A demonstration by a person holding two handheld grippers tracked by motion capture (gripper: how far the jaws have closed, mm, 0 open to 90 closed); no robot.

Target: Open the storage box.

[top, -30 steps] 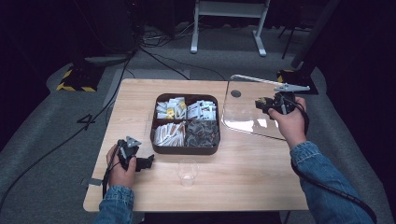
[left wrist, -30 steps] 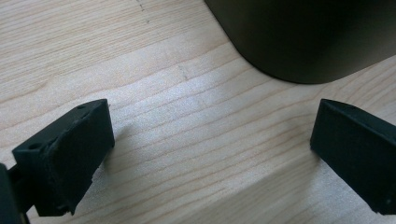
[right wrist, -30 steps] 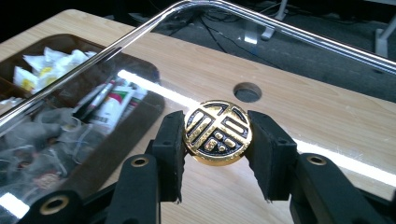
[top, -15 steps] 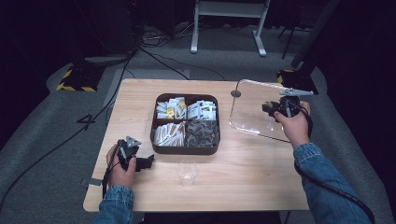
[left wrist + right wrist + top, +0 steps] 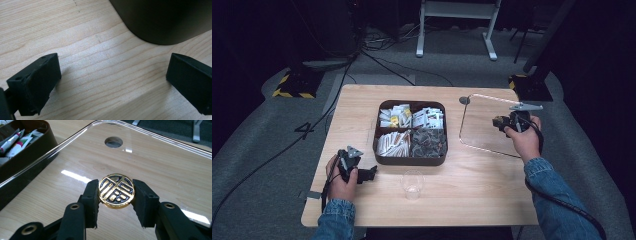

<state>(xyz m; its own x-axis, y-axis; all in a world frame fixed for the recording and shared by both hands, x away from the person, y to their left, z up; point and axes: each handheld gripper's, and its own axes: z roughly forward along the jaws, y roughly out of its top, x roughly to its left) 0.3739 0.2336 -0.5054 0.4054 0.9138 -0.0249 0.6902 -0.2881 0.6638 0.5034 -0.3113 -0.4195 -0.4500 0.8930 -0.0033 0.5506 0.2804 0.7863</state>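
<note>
A clear square lid (image 5: 484, 127) lies low over the right side of the wooden table (image 5: 472, 195). Its round gold-and-black knob (image 5: 116, 190) sits between the pads of my right gripper (image 5: 116, 195), which is shut on it. The lid (image 5: 155, 155) has a round hole (image 5: 113, 142) near its far edge. The dark four-part box (image 5: 410, 161) of packets stands at the table's middle, left of the lid. My left gripper (image 5: 368, 174) rests open on the wood by the box's near left corner (image 5: 162, 22), its jaws (image 5: 112, 82) wide apart with nothing between them.
A small clear cup (image 5: 412, 184) stands near the front edge, in front of the box. Cables and a metal stand's feet (image 5: 457, 50) lie on the grey floor beyond the table. The box wall (image 5: 25, 160) is close to the lid's left edge.
My right gripper has come down with the lid, which has sunk from a raised tilt to nearly flat over the table. The left gripper has stayed put.
</note>
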